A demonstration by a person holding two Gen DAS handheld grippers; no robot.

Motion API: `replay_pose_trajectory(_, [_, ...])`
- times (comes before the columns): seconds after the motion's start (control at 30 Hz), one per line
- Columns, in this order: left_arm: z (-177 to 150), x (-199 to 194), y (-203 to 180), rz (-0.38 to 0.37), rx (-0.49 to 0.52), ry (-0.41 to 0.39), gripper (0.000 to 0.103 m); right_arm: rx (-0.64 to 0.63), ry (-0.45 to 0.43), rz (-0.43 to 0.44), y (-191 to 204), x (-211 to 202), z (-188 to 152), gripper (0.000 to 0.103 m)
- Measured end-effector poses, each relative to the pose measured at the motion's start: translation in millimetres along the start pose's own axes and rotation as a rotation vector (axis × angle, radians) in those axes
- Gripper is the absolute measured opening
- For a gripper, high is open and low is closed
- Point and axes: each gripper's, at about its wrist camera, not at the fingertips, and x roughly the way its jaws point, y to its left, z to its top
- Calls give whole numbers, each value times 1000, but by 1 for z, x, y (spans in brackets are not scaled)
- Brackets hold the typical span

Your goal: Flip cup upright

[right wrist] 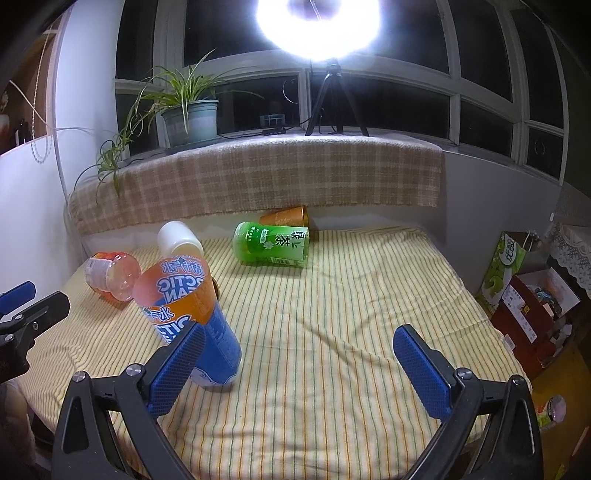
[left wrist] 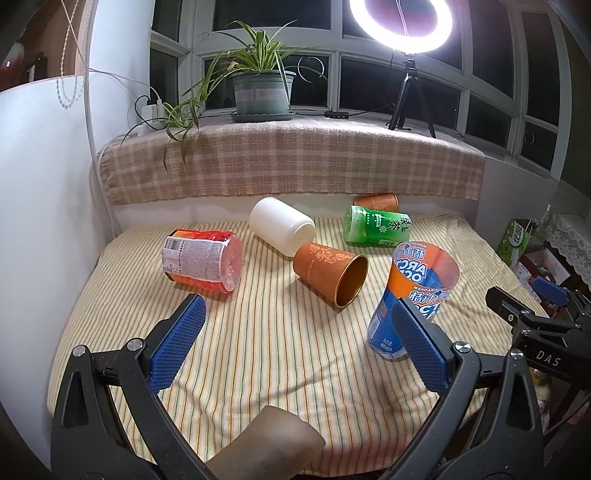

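Hovering over a striped cloth (left wrist: 258,350), my left gripper (left wrist: 299,343) and my right gripper (right wrist: 299,365) both carry their jaws spread wide, nothing between the blue pads. The blue-and-orange cut-bottle cup (left wrist: 413,295) stands mouth up on the cloth, leaning a little; in the left wrist view it sits at about 3 o'clock, its lower part behind my left gripper's right pad (left wrist: 421,347). In the right wrist view the same cup (right wrist: 192,306) shows at 9 o'clock, just behind my right gripper's left pad (right wrist: 177,369); whether either pad touches it I cannot tell.

Five other cups lie on their sides. A brown cup with a gold lining (left wrist: 328,269) lies near the centre of the left view, mouth toward the camera. A white cup (left wrist: 280,225) lies just behind it at 12 o'clock, a red-labelled clear cup (left wrist: 203,258) at 10 o'clock. A green tea cup (right wrist: 273,243) lies toward 1 o'clock in the left view, with a second brown cup (right wrist: 286,218) just behind it against the back edge. A potted plant (left wrist: 262,85) and a ring light (left wrist: 402,26) stand on the window ledge.
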Motion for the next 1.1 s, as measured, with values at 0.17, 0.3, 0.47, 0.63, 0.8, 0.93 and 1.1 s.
replay_pose_trajectory(0.17, [0, 0, -1, 0, 2, -2, 102, 7, 7, 1, -1, 2, 0, 103])
replay_pose_trajectory(0.3, [0, 0, -1, 2, 1, -3, 102, 11, 11, 2, -2, 2, 0, 103])
replay_pose_trajectory(0.47, [0, -1, -1, 1, 2, -5, 102, 10, 10, 1, -1, 2, 0, 103])
replay_pose_trajectory(0.63, [3, -2, -1, 3, 5, -8, 102, 12, 13, 2, -1, 2, 0, 103])
replay_pose_trajectory(0.8, [4, -2, -1, 3, 4, -8, 102, 13, 15, 4, -1, 3, 0, 103])
replay_pose_trajectory(0.93, [4, -2, -1, 5, 6, -10, 102, 11, 21, 8, 0, 4, 0, 103])
replay_pose_trajectory(1.1, [4, -2, -1, 4, 5, -9, 102, 11, 33, 15, 1, 7, -1, 103])
